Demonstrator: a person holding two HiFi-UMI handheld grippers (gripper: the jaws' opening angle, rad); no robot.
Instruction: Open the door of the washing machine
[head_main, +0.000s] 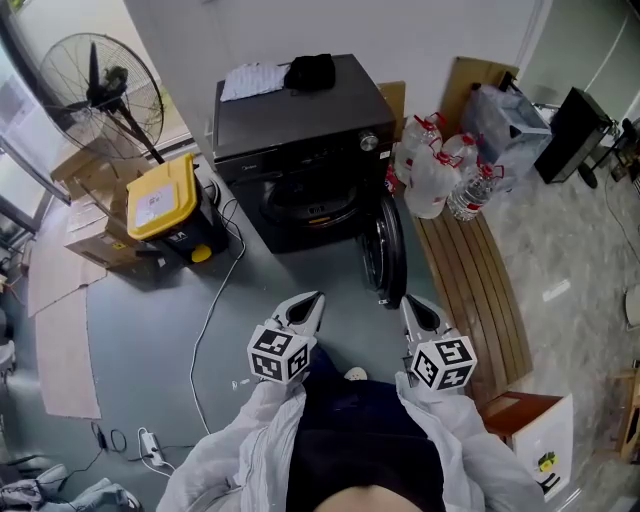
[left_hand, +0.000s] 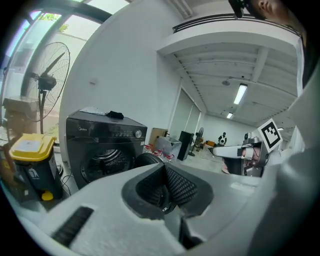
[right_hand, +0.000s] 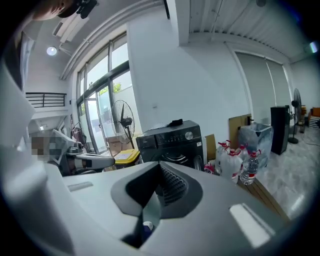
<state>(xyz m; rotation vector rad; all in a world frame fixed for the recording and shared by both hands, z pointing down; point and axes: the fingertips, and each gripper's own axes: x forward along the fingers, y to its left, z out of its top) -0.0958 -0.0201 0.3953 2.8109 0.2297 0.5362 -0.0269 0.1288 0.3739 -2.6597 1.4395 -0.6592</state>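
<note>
The black front-loading washing machine (head_main: 300, 130) stands against the far wall. Its round door (head_main: 385, 250) is swung out to the right, edge-on, and the drum opening (head_main: 310, 205) is uncovered. My left gripper (head_main: 305, 310) and right gripper (head_main: 418, 312) hover side by side close to my body, well short of the machine, and touch nothing. The left gripper view has the machine (left_hand: 105, 145) and its door (left_hand: 147, 160) beyond the left gripper (left_hand: 165, 187), whose jaws are shut and empty. In the right gripper view the machine (right_hand: 170, 142) lies ahead of the right gripper (right_hand: 161, 186), whose ribbed pads meet with nothing between them.
A yellow-lidded bin (head_main: 165, 200) and a standing fan (head_main: 100, 90) are left of the machine, with cardboard boxes (head_main: 95, 240) beside them. Water bottles (head_main: 440, 170) stand on a wooden slatted bench (head_main: 480, 290) to the right. A white cable (head_main: 215, 300) trails across the floor.
</note>
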